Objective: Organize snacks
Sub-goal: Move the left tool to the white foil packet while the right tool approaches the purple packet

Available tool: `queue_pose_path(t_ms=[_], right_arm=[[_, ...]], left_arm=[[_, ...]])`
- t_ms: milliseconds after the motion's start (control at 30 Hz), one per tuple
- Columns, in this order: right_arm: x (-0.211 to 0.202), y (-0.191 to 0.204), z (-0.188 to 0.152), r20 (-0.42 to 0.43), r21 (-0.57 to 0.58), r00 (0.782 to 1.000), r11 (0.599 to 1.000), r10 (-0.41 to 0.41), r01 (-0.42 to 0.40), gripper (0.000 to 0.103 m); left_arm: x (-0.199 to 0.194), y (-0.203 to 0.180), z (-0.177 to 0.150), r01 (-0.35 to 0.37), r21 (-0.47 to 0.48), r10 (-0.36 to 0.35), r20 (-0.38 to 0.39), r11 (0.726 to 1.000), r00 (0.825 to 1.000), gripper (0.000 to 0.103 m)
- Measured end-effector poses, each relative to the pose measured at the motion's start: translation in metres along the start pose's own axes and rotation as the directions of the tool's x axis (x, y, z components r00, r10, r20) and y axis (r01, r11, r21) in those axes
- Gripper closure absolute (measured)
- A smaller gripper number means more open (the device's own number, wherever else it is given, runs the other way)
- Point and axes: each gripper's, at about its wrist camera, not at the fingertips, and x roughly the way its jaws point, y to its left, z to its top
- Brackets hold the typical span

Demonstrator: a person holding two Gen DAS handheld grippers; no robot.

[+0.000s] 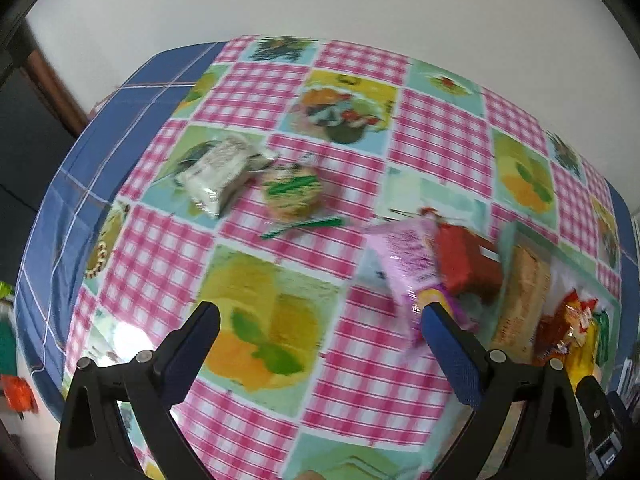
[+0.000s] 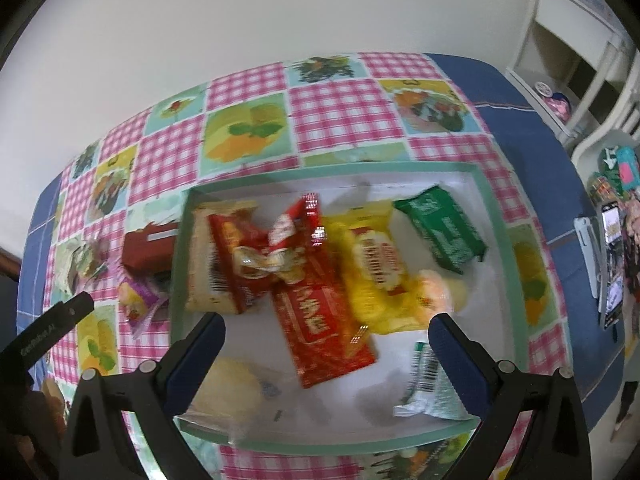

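Observation:
My left gripper (image 1: 320,320) is open and empty above the checked tablecloth. Ahead of it lie a silver-white packet (image 1: 218,174) and a round green-striped snack (image 1: 292,194). A pink packet (image 1: 404,264) and a red box (image 1: 466,262) lie by its right finger. My right gripper (image 2: 326,332) is open and empty over a shallow green-rimmed tray (image 2: 500,216). The tray holds several snack packs: a red pack (image 2: 324,332), a yellow pack (image 2: 372,264), a green pack (image 2: 444,232), a beige pack (image 2: 208,256). The red box (image 2: 148,250) and pink packet (image 2: 138,300) lie left of the tray.
The table (image 1: 100,152) has a blue cloth under the checked one and stands against a white wall. A phone on a stand (image 2: 612,264) is at the table's right edge. White shelves (image 2: 580,64) stand at the far right. The left gripper's body (image 2: 48,332) shows at the left.

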Motion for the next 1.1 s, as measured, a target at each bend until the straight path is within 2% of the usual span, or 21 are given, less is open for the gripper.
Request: queue_pose_path(t_ms=[567, 767, 1100], right_arm=[[0.001, 0.102, -0.007, -0.003, -0.139, 0.994, 0.984, 0.111, -0.111, 0.0], [0.008, 0.126, -0.01, -0.021, -0.174, 0.991, 0.975, 0.133, -0.135, 0.0], [0.023, 0.15, -0.01, -0.036, -0.207, 0.985, 0.963, 0.169, -0.173, 0.0]], left_arm=[[0.002, 0.08, 0.018, -0.024, -0.127, 0.024, 0.002, 0.992, 1.0, 0.003], [0.005, 0.09, 0.019, -0.026, -0.135, 0.026, 0.003, 0.991, 1.0, 0.003], [0.013, 0.092, 0.027, 0.01, -0.112, -0.011, -0.008, 0.994, 1.0, 0.003]])
